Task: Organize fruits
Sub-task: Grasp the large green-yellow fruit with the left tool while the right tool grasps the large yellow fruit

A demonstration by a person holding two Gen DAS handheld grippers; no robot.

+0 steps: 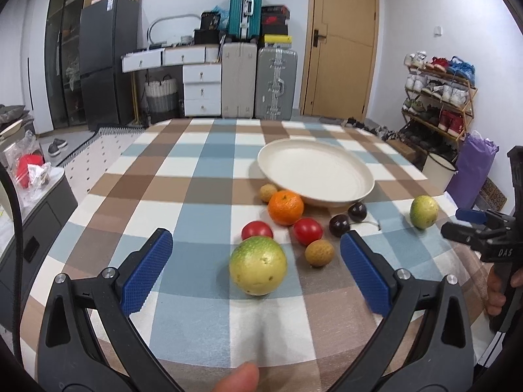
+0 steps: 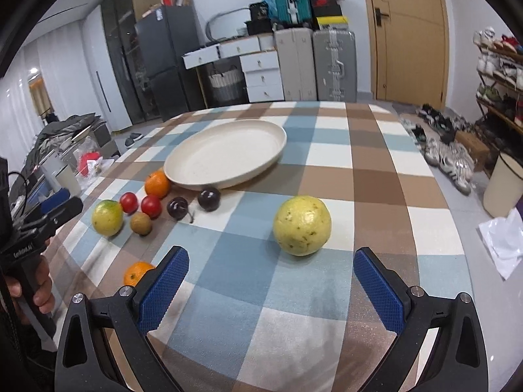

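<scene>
A cream plate (image 1: 330, 189) (image 2: 183, 176) stands empty on the checked tablecloth. In front of it lie an orange (image 1: 285, 207), two red tomatoes (image 1: 307, 231), two dark plums (image 1: 339, 224) and two small brown fruits (image 1: 319, 253). A green-yellow guava (image 1: 257, 265) lies just ahead of my open, empty left gripper (image 1: 256, 245), between its fingers. A second guava (image 2: 302, 225) (image 1: 424, 211) lies just ahead of my open, empty right gripper (image 2: 271, 254). Another orange (image 2: 136, 272) sits by the right gripper's left finger.
The table's far and side edges drop to the floor. Suitcases, white drawers and a door stand behind it, and a shoe rack (image 1: 438, 98) to the right. The other gripper shows at each view's edge (image 1: 477, 232) (image 2: 49, 215).
</scene>
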